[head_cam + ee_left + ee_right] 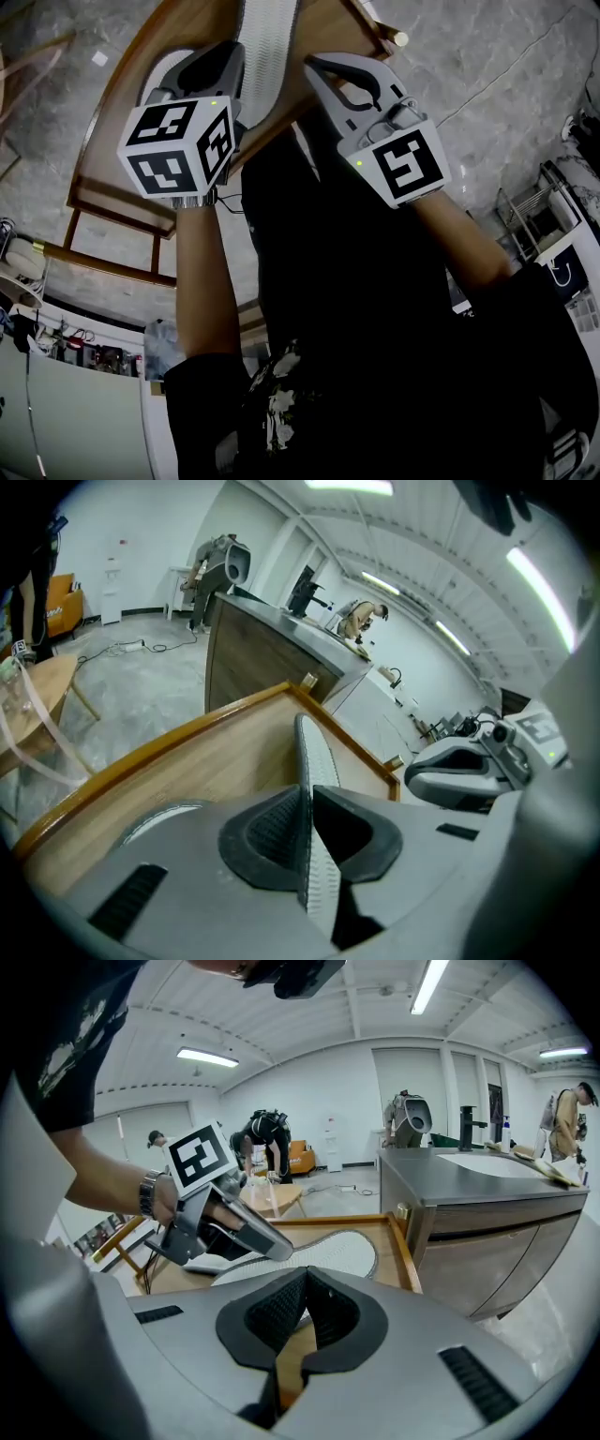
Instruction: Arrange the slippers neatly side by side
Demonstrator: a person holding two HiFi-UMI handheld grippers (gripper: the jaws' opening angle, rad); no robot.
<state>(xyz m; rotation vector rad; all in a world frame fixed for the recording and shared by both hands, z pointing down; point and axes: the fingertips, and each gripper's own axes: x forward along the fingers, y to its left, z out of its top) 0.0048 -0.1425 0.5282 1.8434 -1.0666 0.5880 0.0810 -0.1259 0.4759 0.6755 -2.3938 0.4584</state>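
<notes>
The left gripper (307, 803) is clamped on the edge of a white slipper (314, 752) over the rimmed wooden table (216, 761). The right gripper (305, 1288), jaws together, holds nothing beside it.

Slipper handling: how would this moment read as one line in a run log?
left claw: shut on rim of white slipper | right claw: shut, empty | below: wooden table

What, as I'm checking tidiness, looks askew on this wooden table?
The white slipper is turned up on its edge, pinched between the fingers of the left gripper, rather than lying flat on the wooden table.
</notes>
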